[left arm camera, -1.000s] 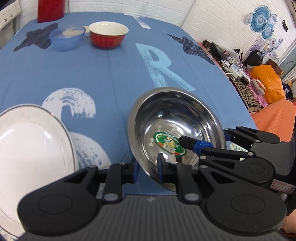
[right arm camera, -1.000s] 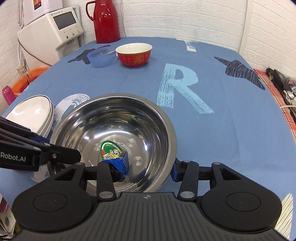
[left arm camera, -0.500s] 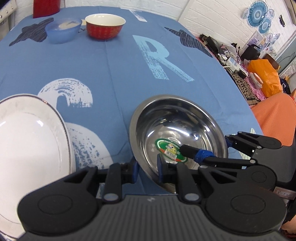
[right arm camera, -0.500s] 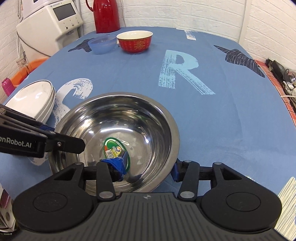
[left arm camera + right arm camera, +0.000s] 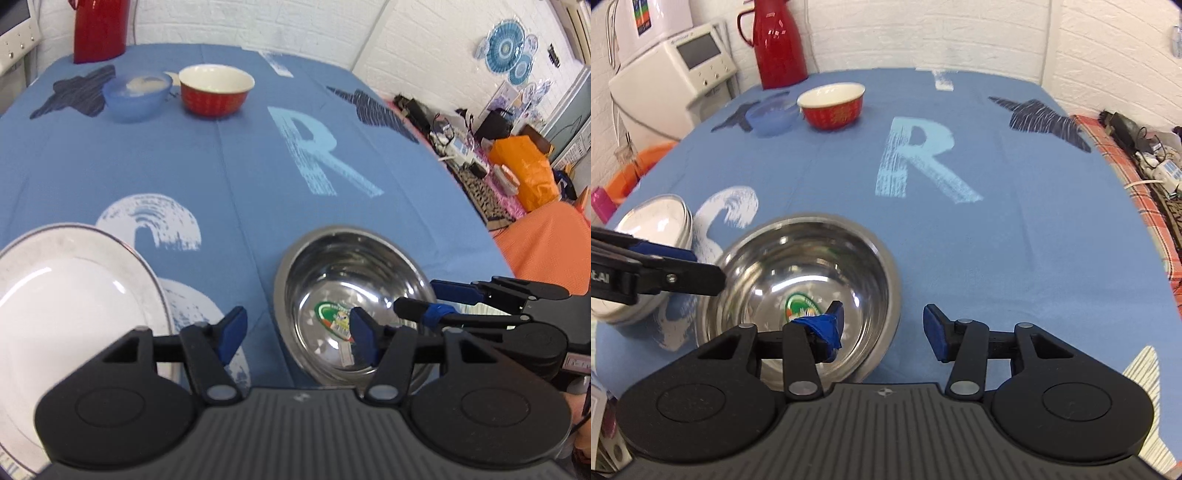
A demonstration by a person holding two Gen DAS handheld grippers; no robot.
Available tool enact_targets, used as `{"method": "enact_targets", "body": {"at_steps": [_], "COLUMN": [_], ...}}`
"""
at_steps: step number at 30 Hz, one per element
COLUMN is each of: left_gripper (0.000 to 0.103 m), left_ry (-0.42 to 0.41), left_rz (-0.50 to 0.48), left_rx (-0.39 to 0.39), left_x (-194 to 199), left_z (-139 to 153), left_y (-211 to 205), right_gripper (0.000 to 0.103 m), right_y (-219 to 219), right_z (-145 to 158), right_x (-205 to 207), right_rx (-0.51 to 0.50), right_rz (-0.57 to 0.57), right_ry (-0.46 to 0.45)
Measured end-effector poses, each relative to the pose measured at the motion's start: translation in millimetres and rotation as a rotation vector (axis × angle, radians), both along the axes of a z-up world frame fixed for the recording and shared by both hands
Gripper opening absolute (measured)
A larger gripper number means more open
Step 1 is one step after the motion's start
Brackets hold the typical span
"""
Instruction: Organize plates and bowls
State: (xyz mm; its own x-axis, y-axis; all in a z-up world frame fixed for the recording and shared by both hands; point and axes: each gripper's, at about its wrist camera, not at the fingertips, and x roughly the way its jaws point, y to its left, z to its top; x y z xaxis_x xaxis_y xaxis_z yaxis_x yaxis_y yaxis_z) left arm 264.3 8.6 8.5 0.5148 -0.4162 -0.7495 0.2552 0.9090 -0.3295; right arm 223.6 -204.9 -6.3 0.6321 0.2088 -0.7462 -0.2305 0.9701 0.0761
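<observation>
Steel bowl (image 5: 801, 291) rests on blue tablecloth (image 5: 997, 229) beside white plates (image 5: 70, 314); left gripper (image 5: 297, 334) and right gripper (image 5: 882, 328) both spread, straddling its rim, nothing clamped; risk: a finger catching the rim tips the bowl.

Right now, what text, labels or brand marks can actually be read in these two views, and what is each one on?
"R": large pale letter printed on the blue tablecloth.
"t.AI": cut-off white lettering on the left gripper body, right wrist view.
Sticker inside the steel bowl: green and orange, print blurred, unreadable.
Red bowl: gold pattern, too small to read.
White appliance: panel marks unreadable.
</observation>
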Motion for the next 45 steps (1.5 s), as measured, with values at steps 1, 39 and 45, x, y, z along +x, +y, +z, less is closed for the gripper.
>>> {"method": "enact_targets", "body": {"at_steps": [1,39,45], "left_gripper": [0.061,0.051,0.036], "left_ry": [-0.011,0.174,0.142], "left_rz": [0.007,0.606,0.549], "left_rx": [-0.007,-0.316,-0.276], "left_x": [0,267,275], "left_z": [6,-37,-32], "left_y": [7,72,73], "right_gripper": [0.033,0.037,0.040], "right_y": [-1,98,100], "right_z": [5,-18,-22], "right_x": [1,351,352], "right_rx": [0.000,-0.017,0.006], "right_rz": [-0.001,0.035,0.065], "right_ry": [-0.013,0.100,0.072]}}
